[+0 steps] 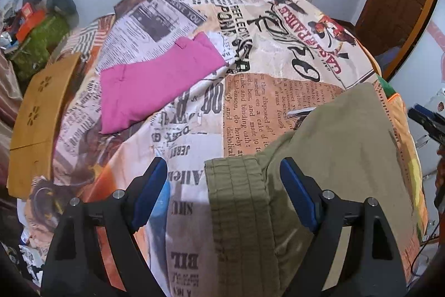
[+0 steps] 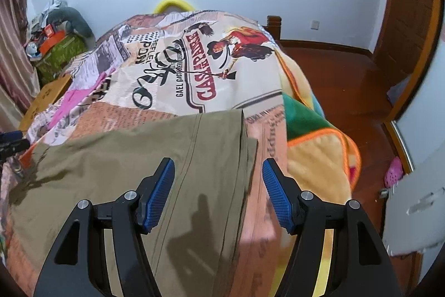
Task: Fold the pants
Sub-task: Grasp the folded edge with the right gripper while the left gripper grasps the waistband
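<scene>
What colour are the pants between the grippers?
Olive green pants, clearest in the right wrist view.

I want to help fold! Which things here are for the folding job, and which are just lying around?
For the job:
olive pants
left gripper, open over the waistband
right gripper, open over the leg hems

Just lying around:
pink garment
printed bedspread
colourful blanket
wooden board
pink shoe on the floor
</scene>
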Motion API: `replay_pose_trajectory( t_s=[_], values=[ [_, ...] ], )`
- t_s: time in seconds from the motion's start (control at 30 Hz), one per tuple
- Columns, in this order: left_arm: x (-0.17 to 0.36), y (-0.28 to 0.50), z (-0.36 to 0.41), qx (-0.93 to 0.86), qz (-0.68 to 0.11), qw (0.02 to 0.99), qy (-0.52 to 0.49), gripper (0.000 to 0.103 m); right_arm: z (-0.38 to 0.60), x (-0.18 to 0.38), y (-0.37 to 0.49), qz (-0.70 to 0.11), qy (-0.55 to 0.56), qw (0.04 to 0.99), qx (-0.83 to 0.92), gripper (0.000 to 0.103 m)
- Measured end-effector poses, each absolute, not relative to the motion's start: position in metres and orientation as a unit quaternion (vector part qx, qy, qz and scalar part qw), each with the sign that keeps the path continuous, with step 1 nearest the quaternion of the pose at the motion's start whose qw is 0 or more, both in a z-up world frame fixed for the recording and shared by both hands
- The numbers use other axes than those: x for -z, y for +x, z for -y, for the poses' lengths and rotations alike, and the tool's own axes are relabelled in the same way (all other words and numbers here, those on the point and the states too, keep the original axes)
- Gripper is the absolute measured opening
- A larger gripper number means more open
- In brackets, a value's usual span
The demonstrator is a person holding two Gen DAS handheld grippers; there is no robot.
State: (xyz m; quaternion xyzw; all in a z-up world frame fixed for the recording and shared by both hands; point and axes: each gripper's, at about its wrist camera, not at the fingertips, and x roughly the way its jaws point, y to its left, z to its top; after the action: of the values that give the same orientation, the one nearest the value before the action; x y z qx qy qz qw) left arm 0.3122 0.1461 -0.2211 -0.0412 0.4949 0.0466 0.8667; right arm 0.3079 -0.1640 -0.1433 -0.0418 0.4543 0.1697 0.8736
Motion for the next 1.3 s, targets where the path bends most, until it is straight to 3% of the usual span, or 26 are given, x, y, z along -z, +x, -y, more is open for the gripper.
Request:
replay_pose_trajectory(
  t_s=[0.43, 0.5, 0.57, 0.67, 1.03, 1.3],
  values=[
    [0.268, 0.337, -0.145, -0.028, -0.529, 0.847, -0.037, 0.084, 0.15, 0.205, 0.397, -0.494, -0.039, 0.85, -0.177, 0.06],
    [0.272, 0.335, -0.149, -0.03, -0.522, 0.851, -0.051, 0.085, 0.149, 0.218, 0.402, -0.511, -0.032, 0.839, -0.184, 0.047],
    [0.272, 0.333, -0.153, -0.038, -0.511, 0.856, -0.066, 0.085, 0.144, 0.231, 0.405, -0.529, -0.05, 0.828, -0.182, 0.025],
    [0.273, 0.332, -0.164, -0.058, -0.501, 0.858, -0.097, 0.081, 0.139, 0.234, 0.398, -0.518, -0.08, 0.832, -0.181, 0.022],
    [0.277, 0.332, -0.173, -0.083, -0.51, 0.846, -0.13, 0.083, 0.131, 0.23, 0.404, -0.538, -0.115, 0.822, -0.148, 0.019],
    [0.22, 0.306, -0.158, -0.058, -0.465, 0.879, -0.087, 0.082, 0.118, 0.174, 0.367, -0.519, -0.116, 0.822, -0.202, 0.026]
  ],
)
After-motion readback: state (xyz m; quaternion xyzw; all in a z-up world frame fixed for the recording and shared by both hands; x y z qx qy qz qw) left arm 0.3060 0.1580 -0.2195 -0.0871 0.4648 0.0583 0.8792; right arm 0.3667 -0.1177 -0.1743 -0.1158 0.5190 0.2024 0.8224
